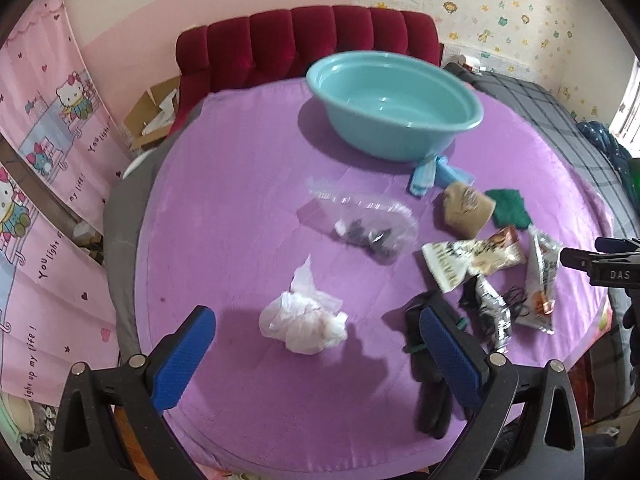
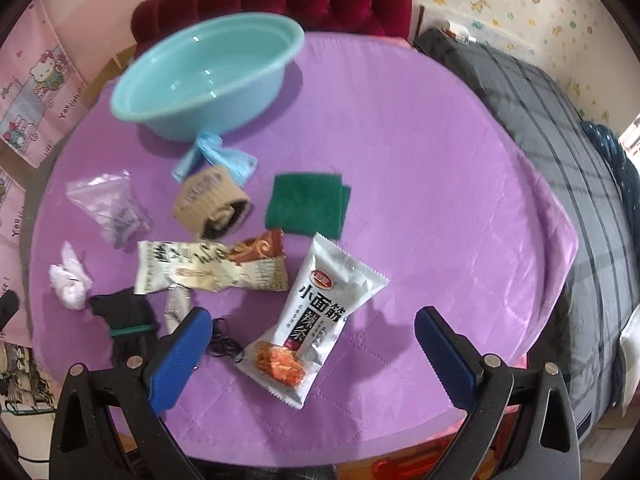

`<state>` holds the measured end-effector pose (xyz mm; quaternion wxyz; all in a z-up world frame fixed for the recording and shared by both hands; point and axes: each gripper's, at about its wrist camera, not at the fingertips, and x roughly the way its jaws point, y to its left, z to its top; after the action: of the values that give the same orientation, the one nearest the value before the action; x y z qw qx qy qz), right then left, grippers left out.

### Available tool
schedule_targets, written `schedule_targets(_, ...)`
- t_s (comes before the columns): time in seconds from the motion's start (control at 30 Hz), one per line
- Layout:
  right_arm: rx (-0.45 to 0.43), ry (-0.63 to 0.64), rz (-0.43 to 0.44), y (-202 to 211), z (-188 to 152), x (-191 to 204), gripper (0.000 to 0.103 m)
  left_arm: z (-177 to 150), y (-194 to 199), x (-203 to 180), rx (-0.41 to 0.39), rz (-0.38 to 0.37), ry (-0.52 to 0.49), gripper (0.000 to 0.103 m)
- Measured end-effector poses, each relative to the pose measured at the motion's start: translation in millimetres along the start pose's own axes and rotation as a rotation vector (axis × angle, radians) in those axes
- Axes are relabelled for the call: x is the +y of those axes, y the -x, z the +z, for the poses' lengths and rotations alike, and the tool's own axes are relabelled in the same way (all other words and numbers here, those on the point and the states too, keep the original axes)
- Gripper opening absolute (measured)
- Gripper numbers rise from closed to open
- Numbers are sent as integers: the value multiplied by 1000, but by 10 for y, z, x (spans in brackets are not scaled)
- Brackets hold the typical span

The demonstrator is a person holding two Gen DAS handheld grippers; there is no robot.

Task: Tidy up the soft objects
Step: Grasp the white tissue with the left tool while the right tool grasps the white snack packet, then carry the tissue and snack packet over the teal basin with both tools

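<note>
A teal basin [image 1: 394, 100] [image 2: 208, 76] stands empty at the far side of a purple quilted mat [image 1: 248, 208] [image 2: 420, 200]. My left gripper [image 1: 316, 350] is open above the mat, a crumpled white plastic bag [image 1: 304, 320] [image 2: 70, 284] just ahead between its fingers. My right gripper [image 2: 314, 346] is open over a white snack packet [image 2: 320, 312] [image 1: 540, 280]. Also scattered are a clear zip bag [image 1: 366, 224] [image 2: 108, 206], a tan roll [image 1: 466, 208] [image 2: 212, 204], a green cloth [image 2: 306, 206] [image 1: 508, 208], a blue bag [image 2: 216, 156] [image 1: 430, 172], a cream packet [image 2: 208, 266] [image 1: 468, 262] and black socks [image 2: 124, 320] [image 1: 428, 368].
A red tufted headboard [image 1: 304, 40] stands behind the mat. A grey plaid blanket [image 2: 580, 168] lies along the right. Pink cartoon curtains [image 1: 40, 200] hang at the left, with a cardboard box [image 1: 152, 116] beside the headboard. The right gripper's body [image 1: 600, 264] shows at the right edge of the left wrist view.
</note>
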<state>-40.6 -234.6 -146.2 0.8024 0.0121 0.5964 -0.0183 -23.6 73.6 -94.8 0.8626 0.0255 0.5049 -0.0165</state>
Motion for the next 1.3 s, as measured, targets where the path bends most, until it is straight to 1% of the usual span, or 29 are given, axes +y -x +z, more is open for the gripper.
schedule_targets(0.17, 44, -15, -8, -378, -70, 11, 103, -104, -266, 74, 49, 10, 3, 103)
schedule_targets(0.3, 68, -40, -12, -571, -107, 4, 103, -164, -455, 121, 79, 19, -1, 103)
schedule_targets(0.4, 85, -56, 3, -673, -131, 8, 101, -199, -572, 159, 86, 6, 2, 103)
schedule_targets(0.47, 79, -61, 15, -691, -144, 6, 88, -200, -649, 173, 97, 0, 6, 103)
schedule_targets(0.53, 89, -72, 37, -738, -150, -17, 62, -190, -699, 175, 102, -6, 8, 103)
schedule_targets(0.57, 100, -80, 51, -769, -153, -31, 60, -175, -720, 171, 103, -9, 5, 103)
schedule_targets(0.63, 92, -89, 76, -760, -152, -55, 48, -159, -768, 151, 100, 2, -9, 103)
schedule_targets(0.73, 88, -91, 89, -730, -169, -104, 38, -153, -838, 143, 115, 14, -15, 103)
schedule_targets(0.9, 88, -99, 116, -659, -194, -174, 34, -130, -924, 168, 120, -1, 8, 103)
schedule_targets(0.93, 85, -93, 117, -628, -157, -159, 33, -121, -931, 176, 118, 0, 13, 102)
schedule_targets(1.0, 72, -84, 122, -571, -141, -164, 33, -118, -931, 184, 113, 0, 31, 87)
schedule_targets(1.03, 71, -80, 129, -547, -138, -163, 33, -114, -947, 180, 118, -2, 30, 64)
schedule_targets(1.07, 68, -73, 128, -519, -147, -158, 33, -112, -973, 177, 135, -16, 22, 45)
schedule_targets(1.1, 61, -62, 125, -493, -142, -149, 33, -117, -978, 166, 139, -21, 16, 45)
schedule_targets(1.17, 55, -51, 128, -458, -183, -181, 33, -106, -951, 150, 127, -37, 8, 36)
schedule_targets(1.27, 44, -30, 138, -414, -177, -147, 33, -98, -896, 121, 120, -39, 4, 31)
schedule_targets(1.3, 41, -18, 143, -394, -167, -136, 33, -92, -875, 121, 119, -40, 7, 31)
